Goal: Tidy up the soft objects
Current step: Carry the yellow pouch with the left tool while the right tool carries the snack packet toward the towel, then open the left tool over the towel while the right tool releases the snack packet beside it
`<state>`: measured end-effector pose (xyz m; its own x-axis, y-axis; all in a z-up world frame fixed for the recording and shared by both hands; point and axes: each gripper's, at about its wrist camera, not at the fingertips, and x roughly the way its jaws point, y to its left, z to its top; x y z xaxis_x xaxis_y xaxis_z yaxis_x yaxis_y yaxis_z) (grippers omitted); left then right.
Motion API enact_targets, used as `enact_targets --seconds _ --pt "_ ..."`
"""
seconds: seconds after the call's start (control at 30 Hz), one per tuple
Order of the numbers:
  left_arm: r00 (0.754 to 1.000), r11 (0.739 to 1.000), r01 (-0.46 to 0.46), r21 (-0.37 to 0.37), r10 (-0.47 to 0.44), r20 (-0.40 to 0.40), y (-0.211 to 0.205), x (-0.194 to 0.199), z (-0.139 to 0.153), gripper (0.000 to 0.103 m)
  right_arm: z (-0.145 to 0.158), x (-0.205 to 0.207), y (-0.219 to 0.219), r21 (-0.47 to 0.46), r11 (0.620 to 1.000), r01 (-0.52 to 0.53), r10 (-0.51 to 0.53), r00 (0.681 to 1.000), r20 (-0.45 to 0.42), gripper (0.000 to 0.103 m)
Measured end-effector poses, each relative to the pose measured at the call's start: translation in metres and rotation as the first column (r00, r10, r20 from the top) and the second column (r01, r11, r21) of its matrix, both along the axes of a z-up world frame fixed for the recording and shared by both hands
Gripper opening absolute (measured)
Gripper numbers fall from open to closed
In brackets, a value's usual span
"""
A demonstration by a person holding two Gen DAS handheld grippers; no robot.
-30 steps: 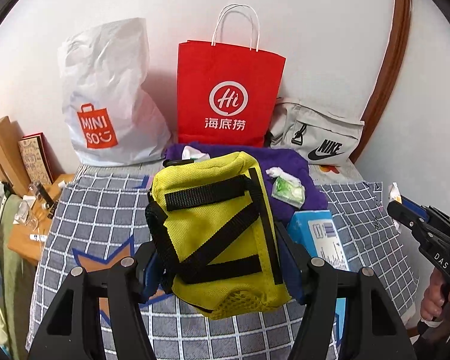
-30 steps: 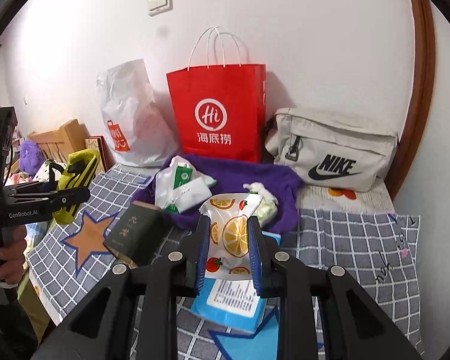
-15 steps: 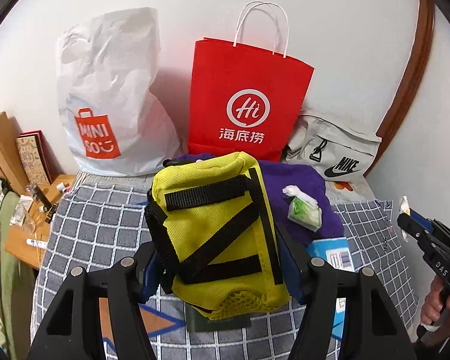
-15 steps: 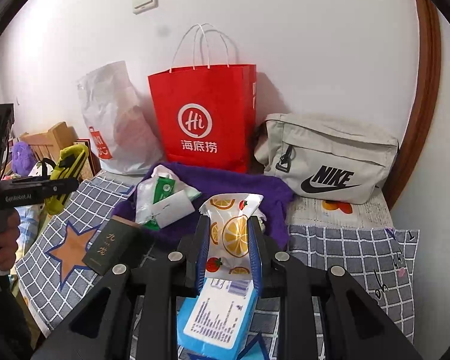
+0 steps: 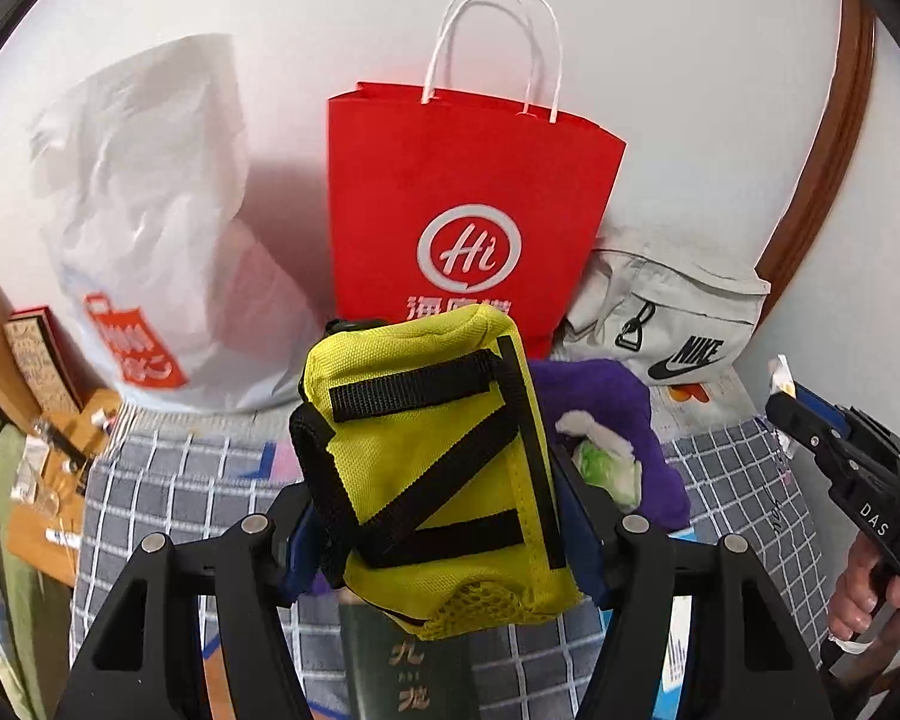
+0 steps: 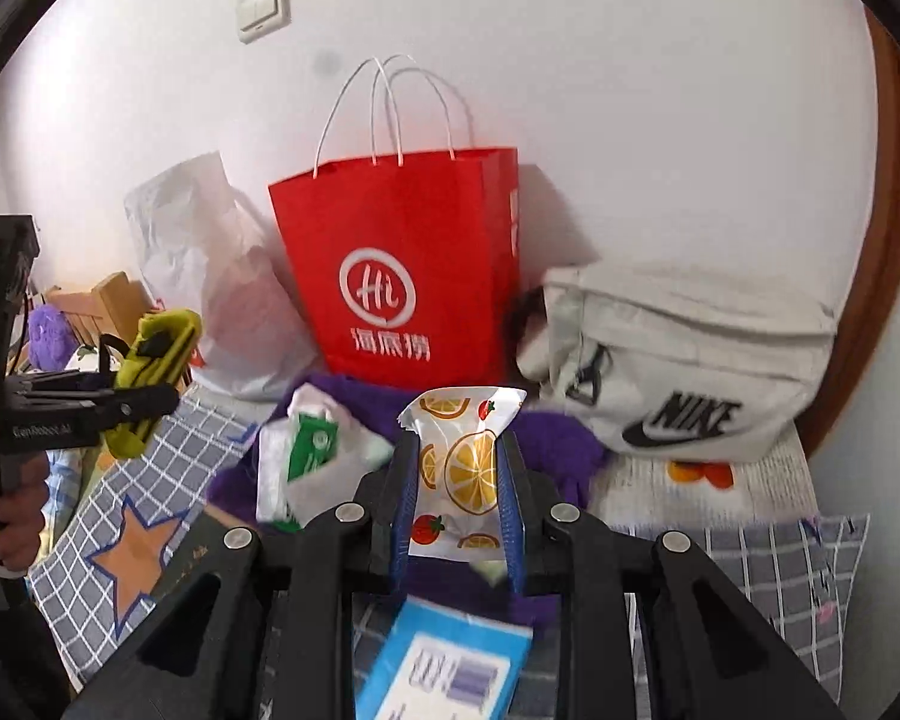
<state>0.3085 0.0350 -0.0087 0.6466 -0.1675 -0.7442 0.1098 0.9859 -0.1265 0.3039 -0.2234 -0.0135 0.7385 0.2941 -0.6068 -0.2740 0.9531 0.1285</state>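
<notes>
Now left gripper (image 5: 444, 540) clamped on yellow pouch (image 5: 438, 468), right gripper (image 6: 457, 516) clamped on fruit-print packet (image 6: 459, 468), above checked cloth (image 5: 168, 492).

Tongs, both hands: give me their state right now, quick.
Left tongs: closed on the yellow pouch, held up off the bed.
Right tongs: closed on the fruit-print packet.

Paper bag (image 6: 408, 276) against wall, plastic bag (image 6: 222, 294) left, waist bag (image 6: 690, 360) right, cloth (image 6: 546, 438) before.
</notes>
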Motion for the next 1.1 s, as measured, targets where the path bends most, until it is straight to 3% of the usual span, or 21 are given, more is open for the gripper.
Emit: enact_targets --seconds 0.27,0.63,1.1 --pt "0.999 0.999 0.032 -0.004 -0.032 -0.033 -0.018 0.042 -0.019 0.064 -0.009 0.047 0.002 0.045 0.999 0.001 -0.001 1.000 -0.017 0.025" --pt "0.991 0.999 0.032 -0.040 -0.037 -0.125 -0.013 0.072 -0.077 0.064 -0.072 0.087 0.004 0.001 1.000 0.017 -0.016 0.986 -0.169 0.026" --pt "0.974 0.999 0.044 -0.016 -0.047 -0.220 -0.016 0.092 -0.116 0.065 -0.132 0.113 0.011 -0.055 0.998 -0.006 -0.012 0.947 -0.321 0.026"
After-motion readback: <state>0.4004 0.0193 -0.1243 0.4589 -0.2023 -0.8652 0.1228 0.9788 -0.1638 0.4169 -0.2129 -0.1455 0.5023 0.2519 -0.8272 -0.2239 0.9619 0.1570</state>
